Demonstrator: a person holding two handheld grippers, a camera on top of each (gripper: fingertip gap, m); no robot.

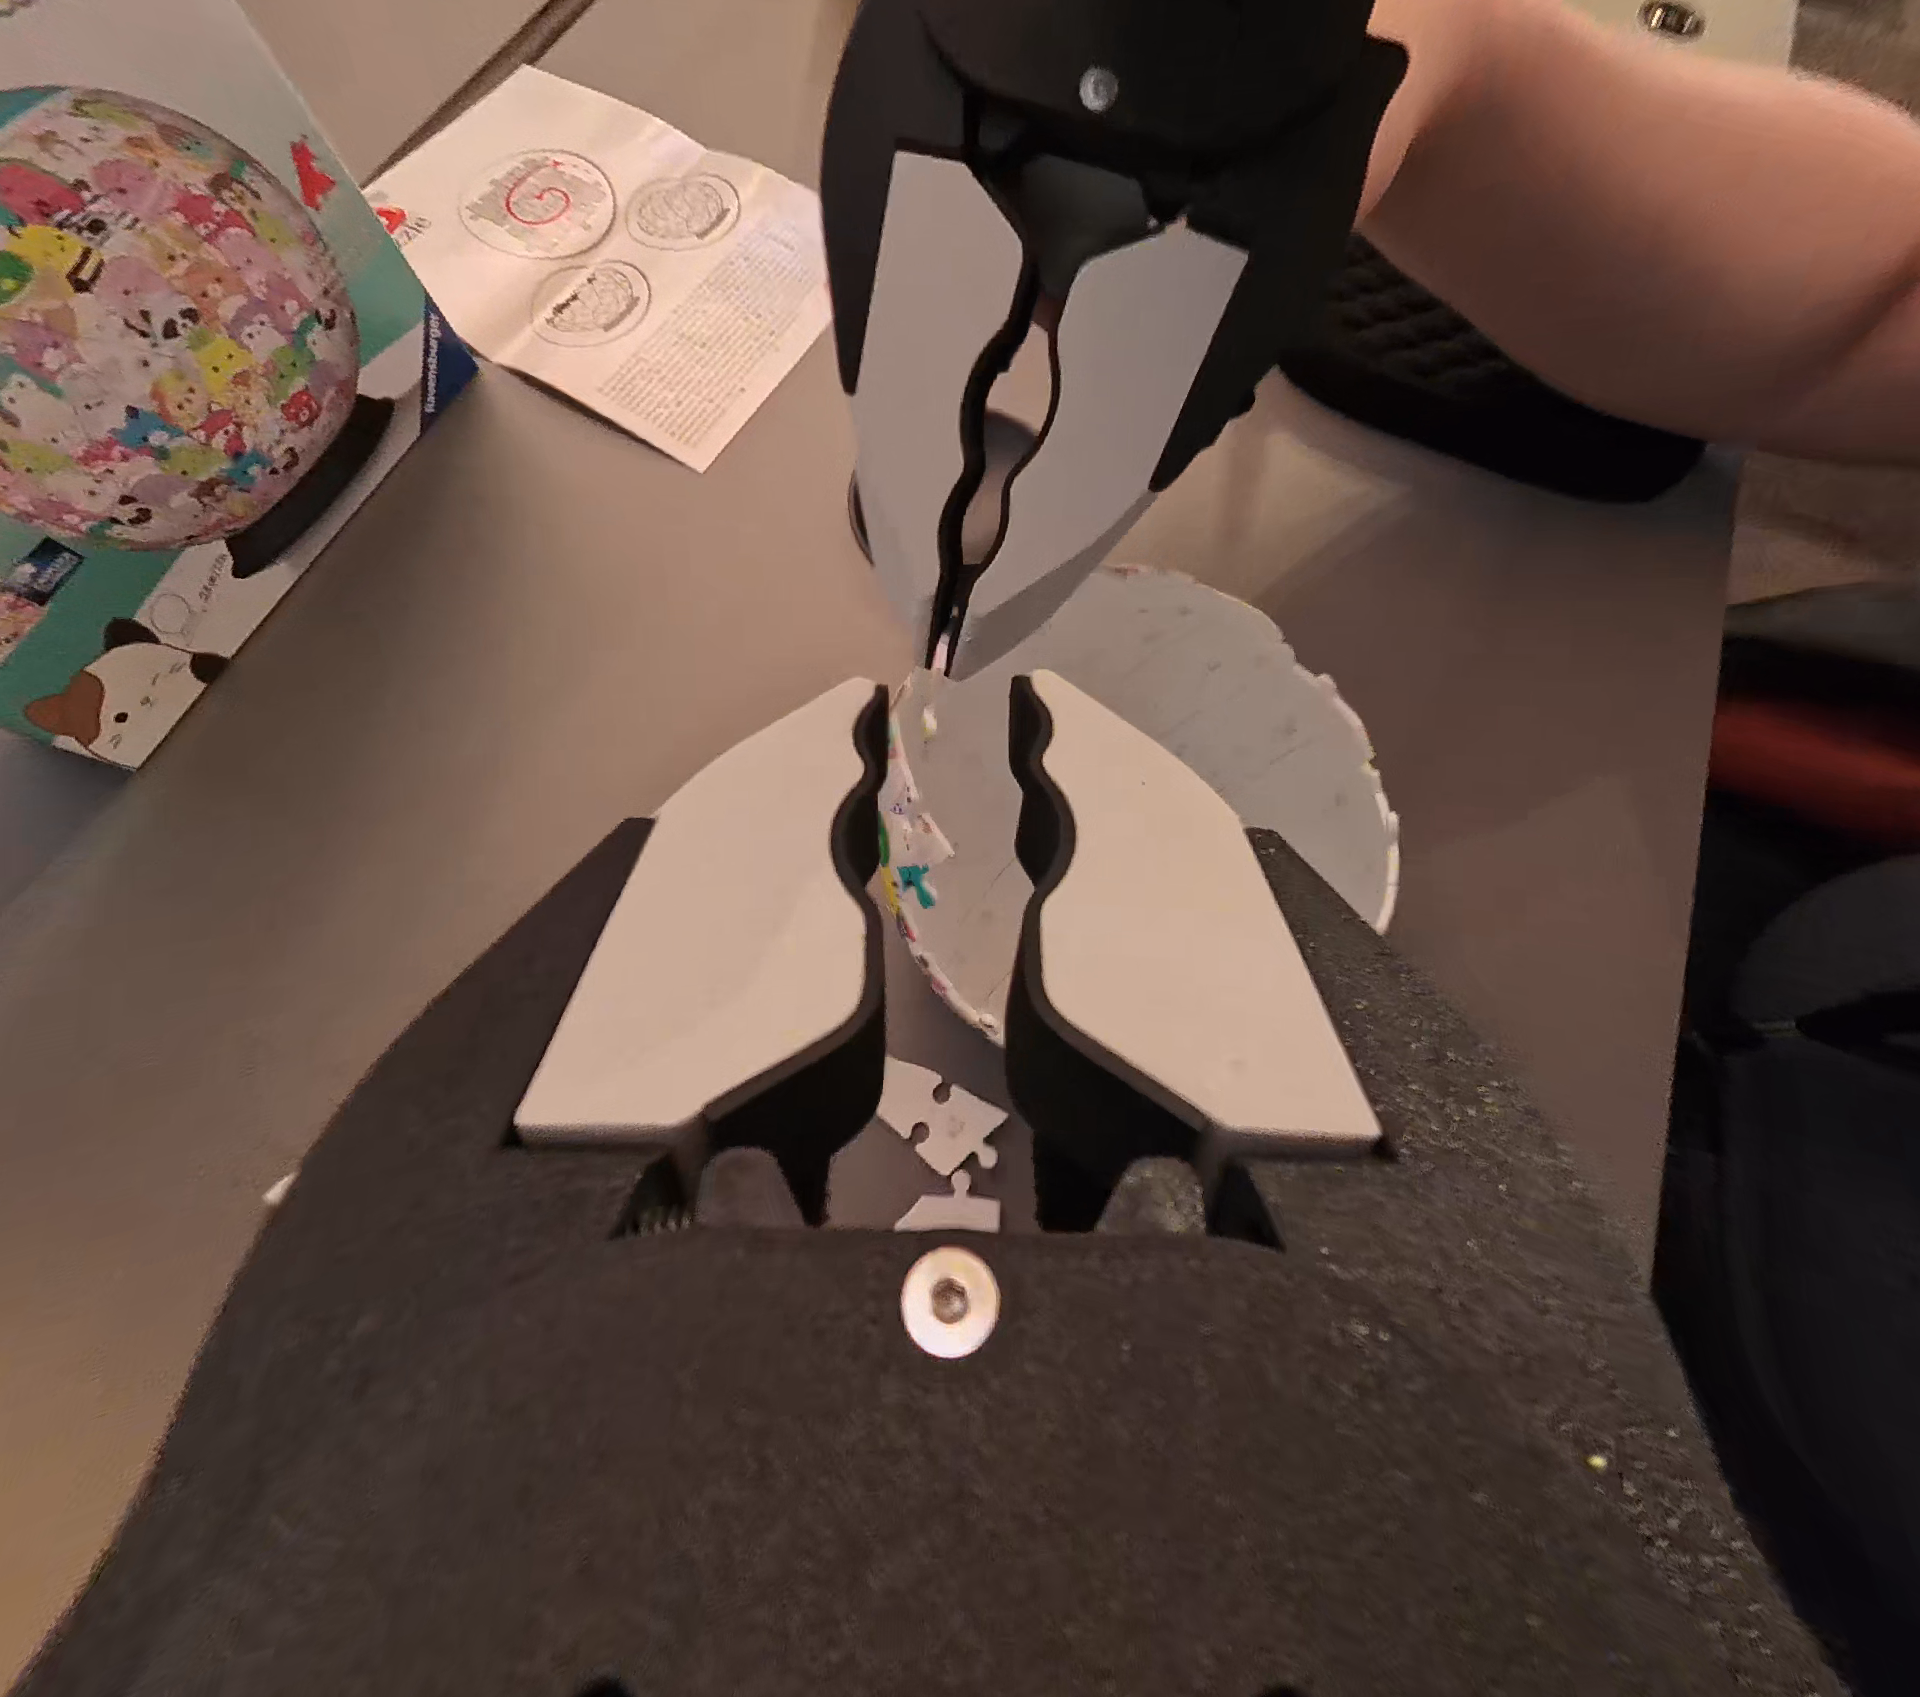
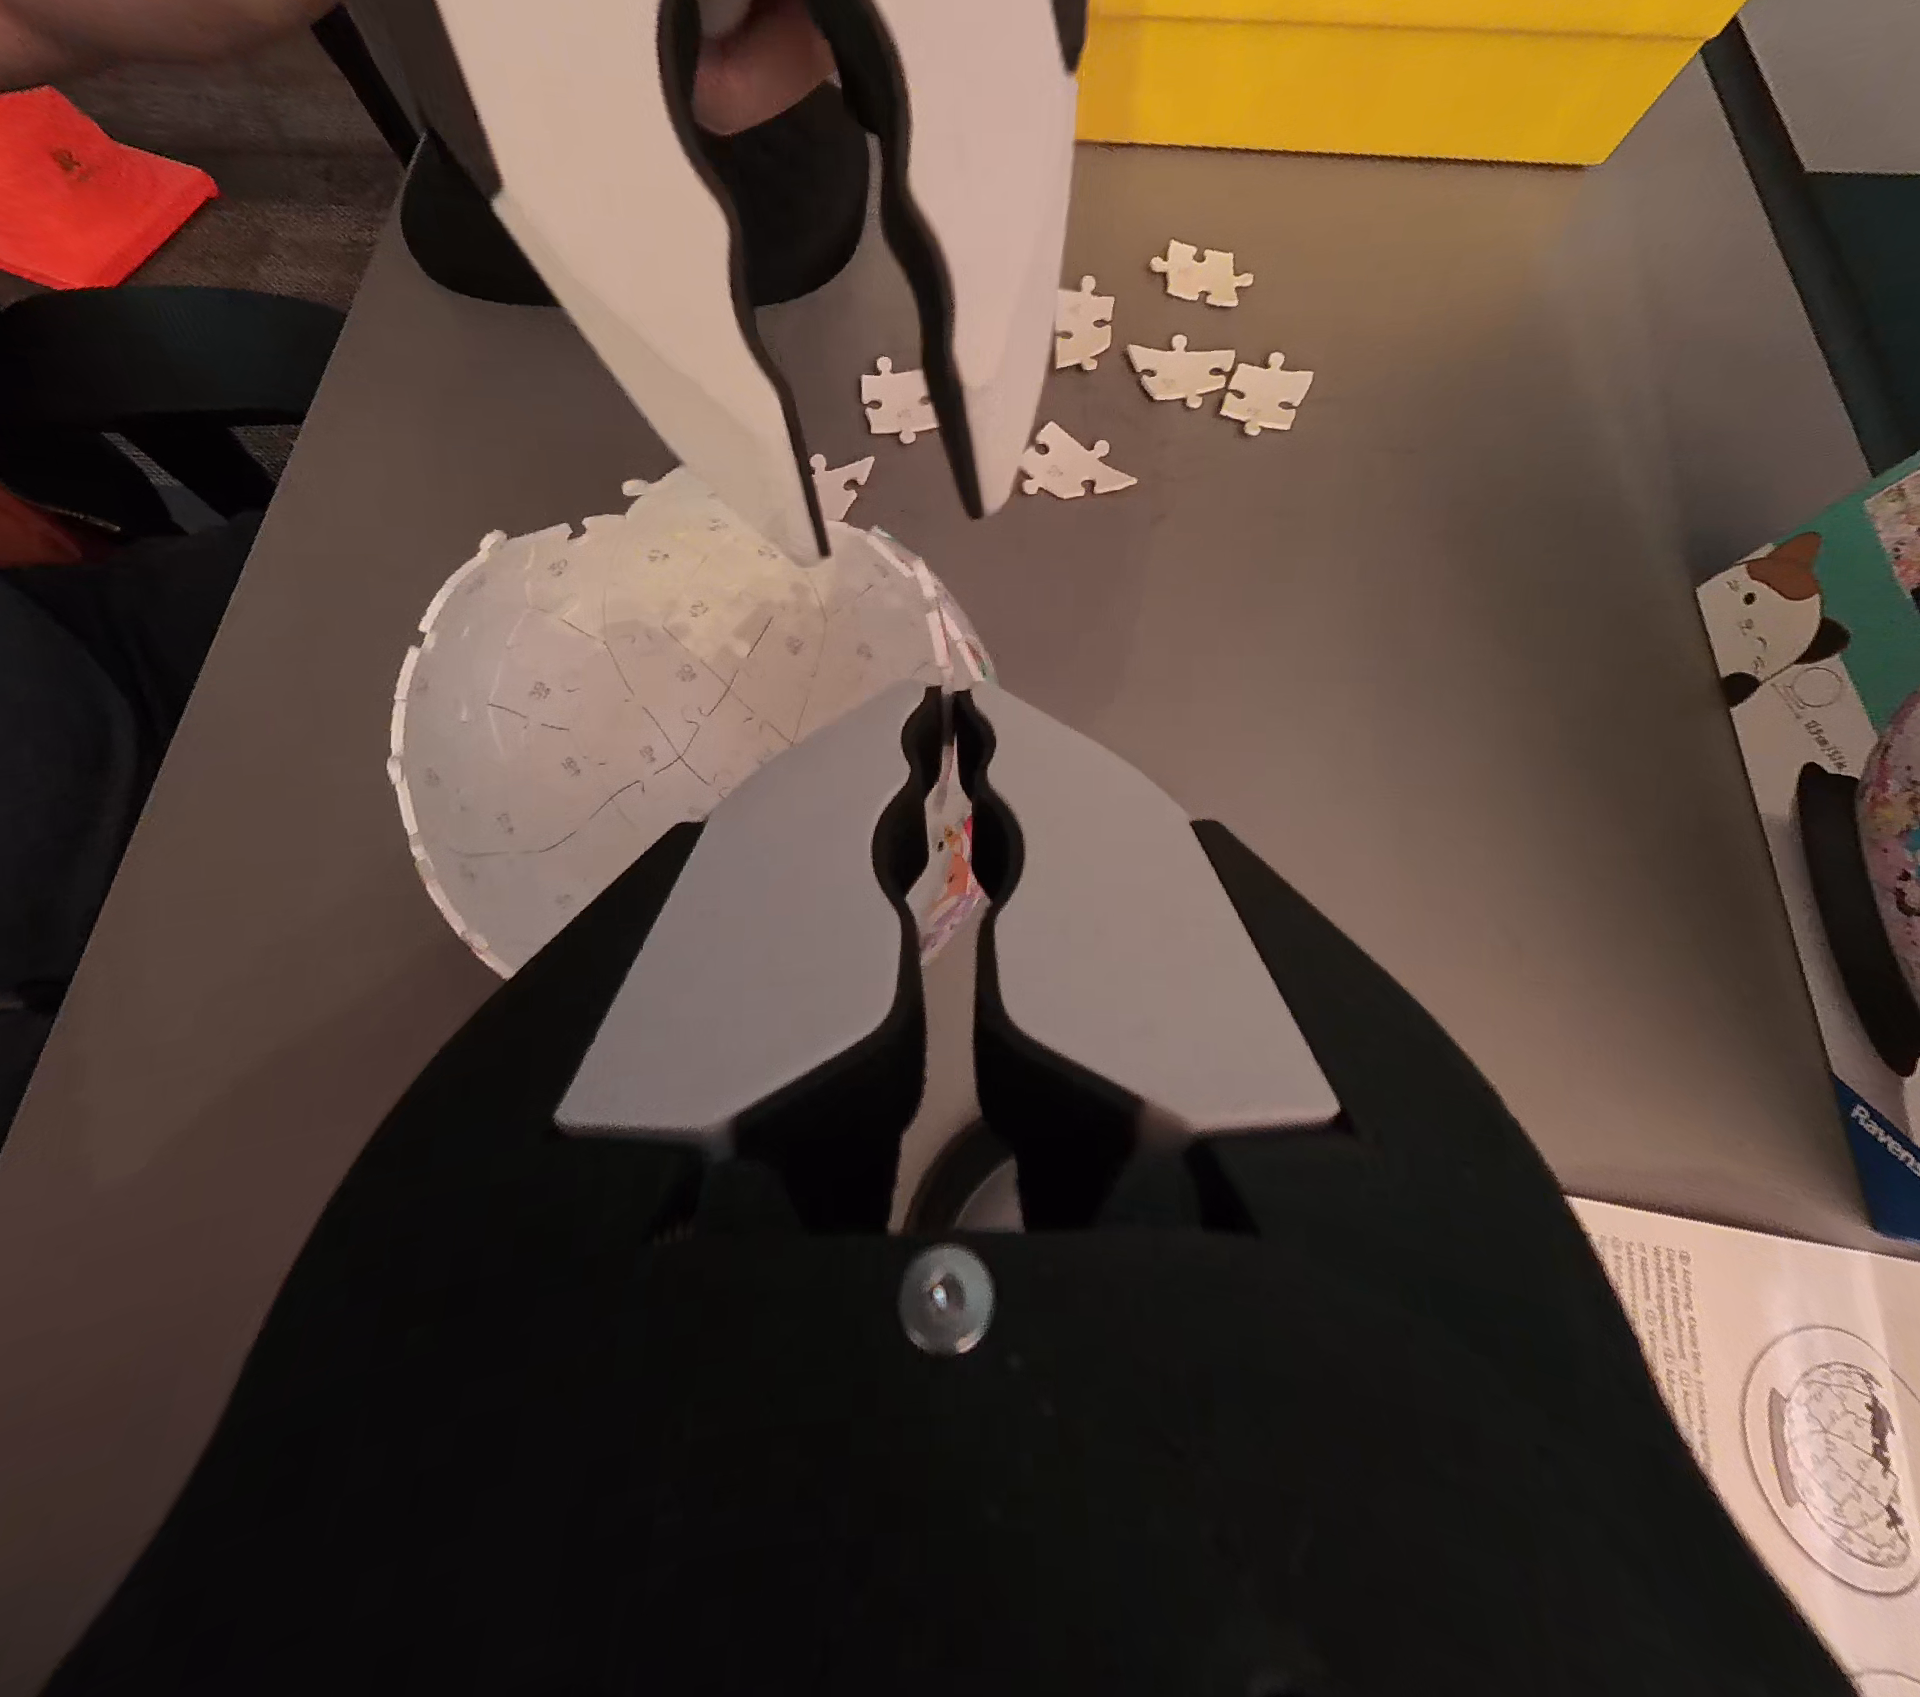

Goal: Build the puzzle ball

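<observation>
The half-built puzzle ball point(image 2: 623, 712) is a white shell lying on its side on the grey table, its printed outside facing away; it also shows in the left wrist view point(image 1: 1195, 712). My right gripper point(image 2: 951, 697) is shut on the shell's rim and shows from above in the left wrist view point(image 1: 943, 660). My left gripper point(image 1: 951, 683) is open and straddles the same rim, one finger inside the shell and one outside, as the right wrist view point(image 2: 896, 530) shows. Several loose white pieces point(image 2: 1179, 369) lie face down behind the shell.
A yellow bin point(image 2: 1403, 37) stands at the back. The puzzle box point(image 1: 156, 400) and a folded instruction sheet point(image 1: 623, 265) lie to one side. Two loose pieces point(image 1: 945, 1117) lie under my left gripper. A person's forearm point(image 1: 1662, 245) reaches in from the right. The grippers are tip to tip, or close to it.
</observation>
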